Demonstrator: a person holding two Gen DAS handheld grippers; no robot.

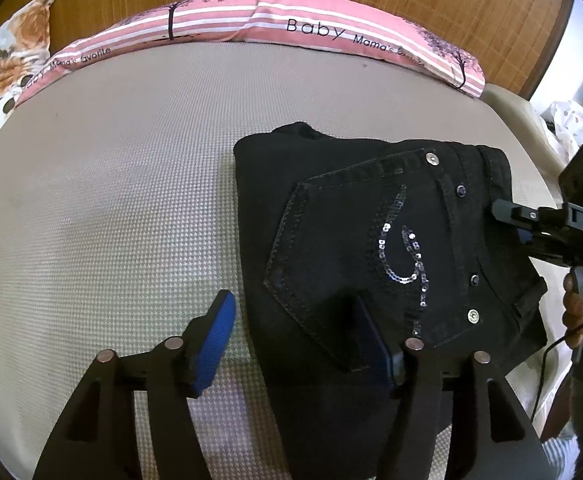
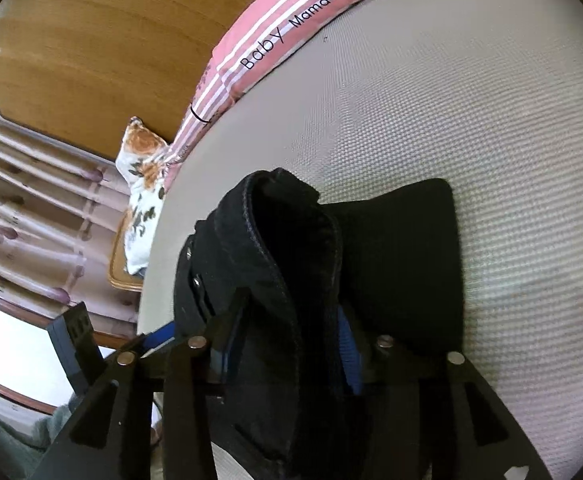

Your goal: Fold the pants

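We have the black jeans (image 1: 371, 216) folded into a compact bundle on the grey mattress (image 1: 111, 200), back pocket with its sequin swirl facing up, lying toward the right side of the bed and well apart from the pink striped pillow (image 1: 275, 20) at the headboard. Our left gripper (image 1: 295, 332) stands wide open at the bundle's near left edge, one blue pad over bare mattress, the other over the denim, holding nothing. Our right gripper (image 2: 287, 344) is closed on a thick fold of the jeans at the waistband side, the layers bulging up between its fingers. The risk we see is there: if we pull or lift with that pinch, the stacked layers could slide apart and the fold could open, since the left gripper is not pinning anything down. Letting go carelessly might also leave the raised edge standing instead of flat. As for containers, we see none in either view, so nothing holds anything here.
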